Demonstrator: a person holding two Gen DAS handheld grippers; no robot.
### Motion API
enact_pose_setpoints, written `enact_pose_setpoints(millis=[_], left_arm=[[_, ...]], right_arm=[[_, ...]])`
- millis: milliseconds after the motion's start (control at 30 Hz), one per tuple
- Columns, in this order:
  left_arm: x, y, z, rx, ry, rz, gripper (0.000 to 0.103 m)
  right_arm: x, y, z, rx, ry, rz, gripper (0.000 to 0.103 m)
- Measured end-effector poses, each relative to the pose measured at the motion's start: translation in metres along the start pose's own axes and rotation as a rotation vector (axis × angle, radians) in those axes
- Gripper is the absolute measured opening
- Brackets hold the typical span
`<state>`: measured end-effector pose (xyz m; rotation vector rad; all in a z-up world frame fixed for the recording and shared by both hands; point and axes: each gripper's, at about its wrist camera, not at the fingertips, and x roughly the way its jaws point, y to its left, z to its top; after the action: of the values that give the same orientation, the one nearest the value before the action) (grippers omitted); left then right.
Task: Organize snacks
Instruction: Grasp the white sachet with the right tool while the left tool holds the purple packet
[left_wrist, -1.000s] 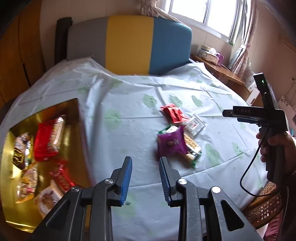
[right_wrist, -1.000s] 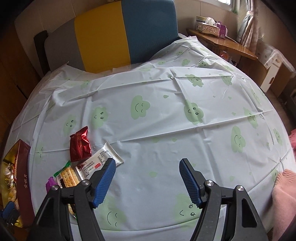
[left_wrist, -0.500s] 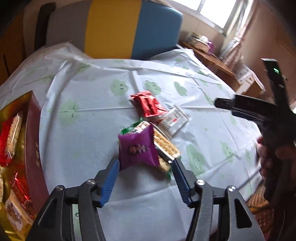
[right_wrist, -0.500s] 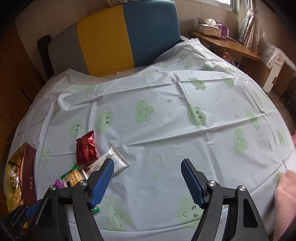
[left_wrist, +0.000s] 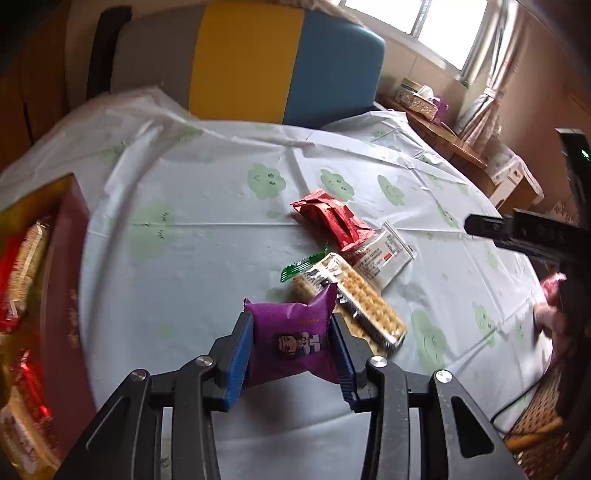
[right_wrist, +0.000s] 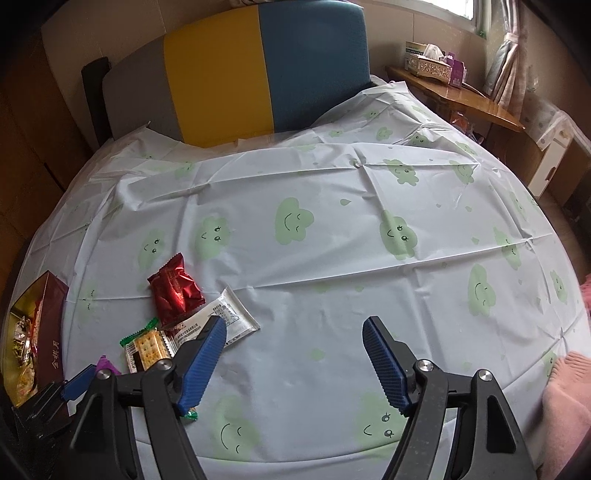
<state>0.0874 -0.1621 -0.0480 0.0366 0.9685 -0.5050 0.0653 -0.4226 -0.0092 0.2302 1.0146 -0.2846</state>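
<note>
A purple snack packet (left_wrist: 291, 350) lies on the cloud-print tablecloth, between the blue pads of my left gripper (left_wrist: 291, 319). The jaws are closing and both pads touch the packet's sides. Behind it lie a cracker pack (left_wrist: 362, 306), a white packet (left_wrist: 384, 254) and a red packet (left_wrist: 336, 219). The gold-lined box (left_wrist: 62, 280), holding several snacks, stands at the left. My right gripper (right_wrist: 293, 325) hangs open over bare cloth, right of the red packet (right_wrist: 175, 290), the white packet (right_wrist: 229, 319) and the cracker pack (right_wrist: 147, 347).
A grey, yellow and blue chair back (right_wrist: 258, 70) rises behind the round table. A wooden side table with a tissue box (right_wrist: 428, 62) stands at the back right. A pink sleeve (right_wrist: 565, 398) shows at the table's near right edge.
My left gripper came down and forward from beside the box to the snack pile, opened wide, then closed around the purple packet. The right gripper stayed where it was.
</note>
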Motion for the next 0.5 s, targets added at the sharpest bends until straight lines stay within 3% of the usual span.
enact_pose_setpoints(millis=[233,333,500], left_arm=[[-0.013,-0.012,-0.044,0.205,-0.023,0.123,0.043],[-0.011,-0.016,-0.056,0.24,-0.097,0.139,0.044],[-0.008,-0.018,-0.061,0.242,-0.14,0.147,0.044]], right_arm=[[0.005,0.002,-0.003,-0.011,0.023,0.01,0.077],[0.006,0.003,-0.003,-0.008,0.027,0.038,0.077],[0.012,0.004,-0.006,0.006,0.061,0.093,0.075]])
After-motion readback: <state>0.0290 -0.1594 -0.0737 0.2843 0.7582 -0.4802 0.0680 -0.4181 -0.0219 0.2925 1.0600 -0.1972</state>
